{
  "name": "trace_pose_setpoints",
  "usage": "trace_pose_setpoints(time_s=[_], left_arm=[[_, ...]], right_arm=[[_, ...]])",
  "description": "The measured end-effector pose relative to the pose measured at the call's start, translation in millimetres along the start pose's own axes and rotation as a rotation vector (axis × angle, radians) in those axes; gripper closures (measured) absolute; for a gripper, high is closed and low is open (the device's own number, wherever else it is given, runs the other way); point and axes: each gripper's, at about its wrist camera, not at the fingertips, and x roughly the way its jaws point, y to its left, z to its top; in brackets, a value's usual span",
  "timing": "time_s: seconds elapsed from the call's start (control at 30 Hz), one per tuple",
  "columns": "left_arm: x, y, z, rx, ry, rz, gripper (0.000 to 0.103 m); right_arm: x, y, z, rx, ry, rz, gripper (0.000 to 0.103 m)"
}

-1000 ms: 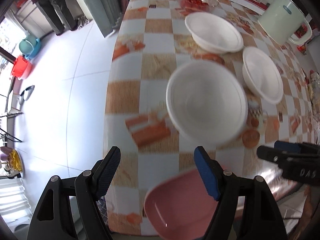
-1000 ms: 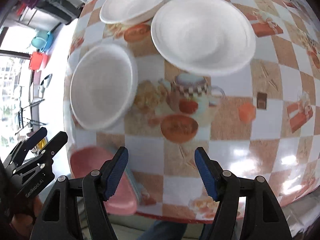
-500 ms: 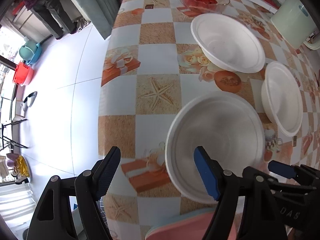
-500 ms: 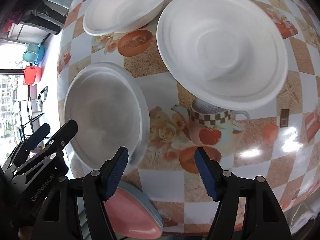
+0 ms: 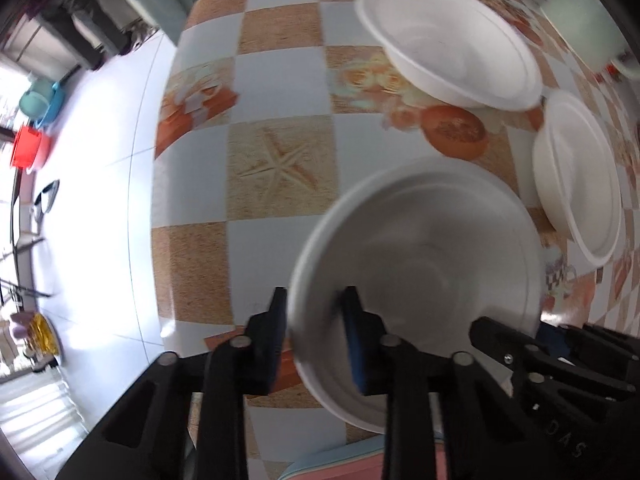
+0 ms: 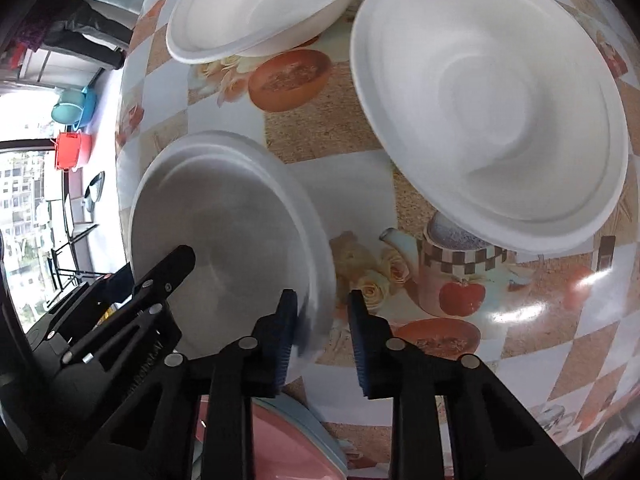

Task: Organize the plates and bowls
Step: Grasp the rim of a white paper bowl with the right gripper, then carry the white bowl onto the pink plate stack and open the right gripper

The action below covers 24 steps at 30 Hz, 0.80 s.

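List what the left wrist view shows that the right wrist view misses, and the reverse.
Left wrist only: starfish print, pale green jug, the left tool's pinch on the near bowl's rim. Right wrist only: teapot print, the right tool's pinch on the opposite rim. Both: all three white bowls, the pink dish, and both tools, whose jaws have just been closing on that bowl.

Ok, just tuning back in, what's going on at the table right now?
A person works two handheld grippers on the nearest white bowl. The jaws of the left gripper have just been closing on one side of its rim, those of the right gripper on the opposite side; both now pinch it. Two other white bowls lie untouched on the table beyond.
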Motion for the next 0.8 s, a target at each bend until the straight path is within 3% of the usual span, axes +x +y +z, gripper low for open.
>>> trace_pose_setpoints(time_s=[0.23,0.8], left_arm=[[-0.7,-21.7,-9.3,0.020,0.011,-0.005,0.077],[-11.2,-175.6,-87.8,0.223,0.043,-0.049,0.076]], right_arm=[[-4.3,-15.9,-14.0,-0.034,0.012,-0.031,0.086],[-32.0,-136.0,-67.7,0.054,0.033,-0.116,0.085]])
